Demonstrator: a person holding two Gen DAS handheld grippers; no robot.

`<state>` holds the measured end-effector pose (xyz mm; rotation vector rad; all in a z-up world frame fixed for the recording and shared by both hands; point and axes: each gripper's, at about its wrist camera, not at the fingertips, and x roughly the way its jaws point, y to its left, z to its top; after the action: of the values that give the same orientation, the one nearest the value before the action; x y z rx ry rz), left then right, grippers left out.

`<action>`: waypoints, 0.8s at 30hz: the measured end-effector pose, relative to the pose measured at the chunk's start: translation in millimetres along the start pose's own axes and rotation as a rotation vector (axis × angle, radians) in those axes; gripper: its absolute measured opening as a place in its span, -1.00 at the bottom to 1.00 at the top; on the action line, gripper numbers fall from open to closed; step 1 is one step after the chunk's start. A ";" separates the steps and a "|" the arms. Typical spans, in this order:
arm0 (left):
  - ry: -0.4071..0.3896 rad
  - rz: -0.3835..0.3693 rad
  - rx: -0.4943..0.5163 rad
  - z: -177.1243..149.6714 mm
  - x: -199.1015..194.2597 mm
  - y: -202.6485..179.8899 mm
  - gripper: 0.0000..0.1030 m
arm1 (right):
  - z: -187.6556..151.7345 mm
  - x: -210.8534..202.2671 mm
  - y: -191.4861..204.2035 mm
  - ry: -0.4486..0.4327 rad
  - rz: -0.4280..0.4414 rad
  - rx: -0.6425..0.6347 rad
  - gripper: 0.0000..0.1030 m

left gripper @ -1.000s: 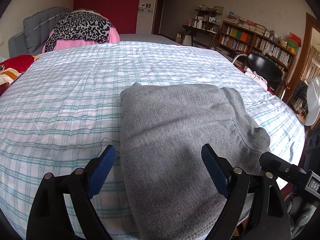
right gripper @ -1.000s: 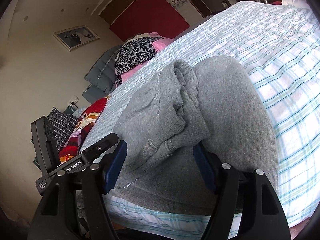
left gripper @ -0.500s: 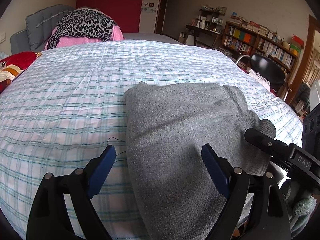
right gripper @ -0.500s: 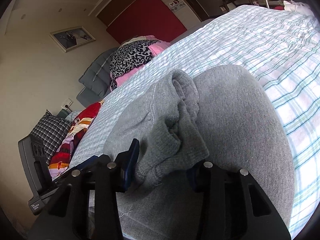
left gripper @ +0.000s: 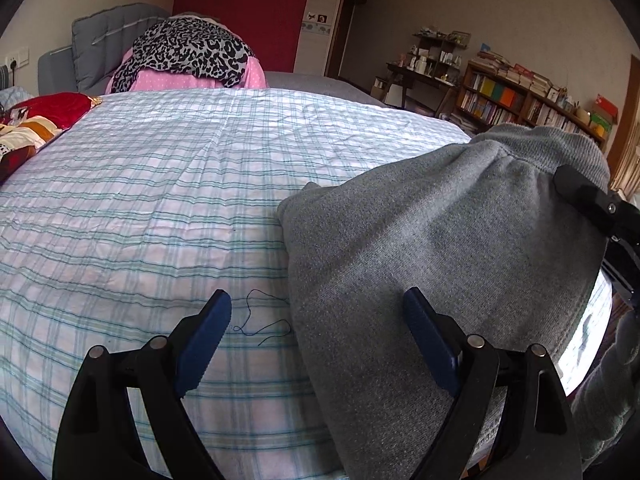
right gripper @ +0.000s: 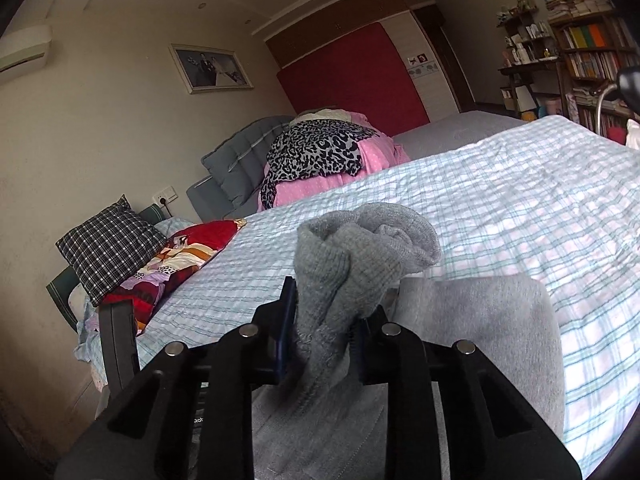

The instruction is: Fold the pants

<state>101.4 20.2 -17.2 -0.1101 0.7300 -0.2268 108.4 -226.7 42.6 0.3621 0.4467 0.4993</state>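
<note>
Grey sweatpants (left gripper: 440, 232) lie folded on the checked bed sheet (left gripper: 160, 200) near its front edge. My left gripper (left gripper: 316, 320) hangs open just above the pants' left edge, one blue pad over the sheet and the other over the cloth, gripping nothing. My right gripper (right gripper: 328, 316) is closing, and its pads press on the bunched ribbed end (right gripper: 360, 240) of the pants (right gripper: 480, 340), which stands up above the jaws. In the left wrist view that raised end forms a hump at the right, beside the right gripper's black body (left gripper: 592, 200).
A loose dark thread (left gripper: 260, 320) lies on the sheet by my left pad. A leopard-print and pink clothes pile (left gripper: 188, 56) sits at the bed's far end, a red patterned quilt (left gripper: 36, 120) and a checked pillow (right gripper: 108, 244) at the left, and bookshelves (left gripper: 520, 100) at the right.
The right gripper's jaws closed from wide apart onto the ribbed end and lifted it off the bed. In the left wrist view the pants' right side rose. The left gripper stayed open.
</note>
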 end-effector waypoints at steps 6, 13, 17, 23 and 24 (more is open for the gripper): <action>-0.019 -0.021 0.017 2.4 -9.0 -7.4 0.69 | -6.8 -51.8 -8.6 -0.077 -0.035 -0.005 -0.54; 0.010 -0.049 0.086 -0.5 2.1 -33.8 0.69 | -74.0 -101.4 -97.4 -0.019 -0.228 0.212 -0.54; 0.018 -0.068 0.152 0.0 10.0 -59.3 0.69 | -102.4 -93.3 -129.7 0.042 -0.205 0.284 -0.52; 0.066 -0.167 0.334 -17.8 19.7 -111.4 0.69 | -109.0 -91.3 -138.4 0.053 -0.189 0.306 -0.03; 0.081 -0.166 0.376 -25.7 23.4 -117.6 0.69 | -110.8 -95.3 -142.4 0.051 -0.200 0.320 0.14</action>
<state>81.4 -100.1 -30.5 0.1976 0.7474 -0.5247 32.6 -369.2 -82.3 0.6062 0.6073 0.2415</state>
